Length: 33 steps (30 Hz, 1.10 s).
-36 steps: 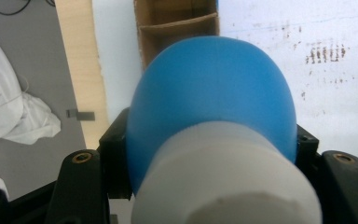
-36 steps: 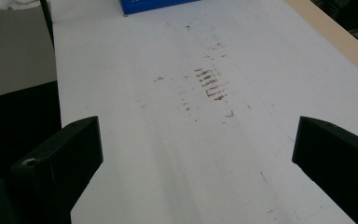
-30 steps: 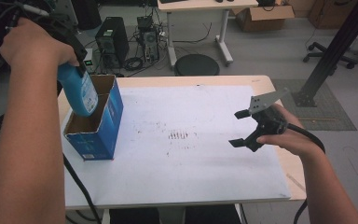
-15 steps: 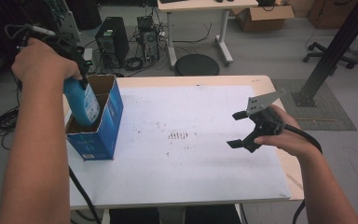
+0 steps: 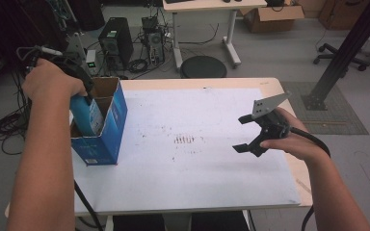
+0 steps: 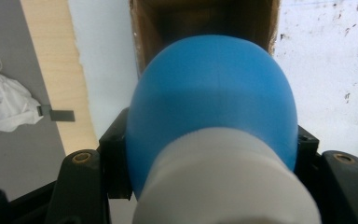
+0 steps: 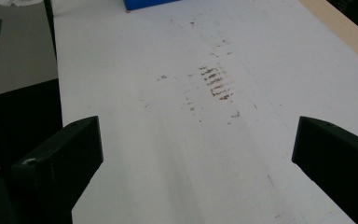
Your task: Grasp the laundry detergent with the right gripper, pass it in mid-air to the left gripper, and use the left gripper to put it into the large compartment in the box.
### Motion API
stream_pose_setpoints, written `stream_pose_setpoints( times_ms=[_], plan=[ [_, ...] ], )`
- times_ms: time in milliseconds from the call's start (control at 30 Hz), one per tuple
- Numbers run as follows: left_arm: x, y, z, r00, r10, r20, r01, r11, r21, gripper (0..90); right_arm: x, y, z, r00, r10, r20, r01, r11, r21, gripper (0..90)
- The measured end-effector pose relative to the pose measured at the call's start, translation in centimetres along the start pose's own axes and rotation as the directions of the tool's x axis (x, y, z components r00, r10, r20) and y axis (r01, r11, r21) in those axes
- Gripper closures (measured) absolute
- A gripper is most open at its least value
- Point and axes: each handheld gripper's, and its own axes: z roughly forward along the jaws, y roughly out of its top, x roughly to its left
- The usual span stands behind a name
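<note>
My left gripper [image 5: 84, 94] clamps a smooth blue bottle [image 5: 87, 116] with a white cap, its lower end down inside the open cardboard box [image 5: 107, 126], blue outside and brown inside, at the table's [image 5: 221, 202] left edge. Bottle's rounded body [image 6: 212, 98] blocks most of the box interior. My right gripper [image 5: 248, 133] hovers spread wide over the scuffed white tabletop, holding nothing.

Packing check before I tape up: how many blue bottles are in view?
1. The blue bottle is clamped in the left tool and sits partly inside the open blue box at the table's left edge. Others may lie hidden inside the box.
</note>
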Motion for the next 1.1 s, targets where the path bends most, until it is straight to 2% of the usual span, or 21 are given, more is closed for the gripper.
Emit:
stream_pose_setpoints(
  times_ms=[367,800,1100],
  plan=[
    [0.1,0.2,2.5,1.0000,0.009,0.003,-0.009,0.9998,0.016,38.0,0.0,-0.1,0.3,1.0000,0.007,-0.006,-0.007,1.000,-0.003,1.8],
    [-0.4,0.6,6.0,0.9997,0.023,0.011,-0.023,0.9989,0.041,38.0,-0.1,-0.6,0.4,0.9999,0.015,-0.007,-0.015,1.000,-0.010,1.9],
    [-0.3,0.7,7.1,0.9995,0.030,0.011,-0.031,0.9981,0.053,38.0,0.0,-0.6,0.4,0.9999,0.014,-0.005,-0.014,1.000,-0.011,1.9]
  ],
)
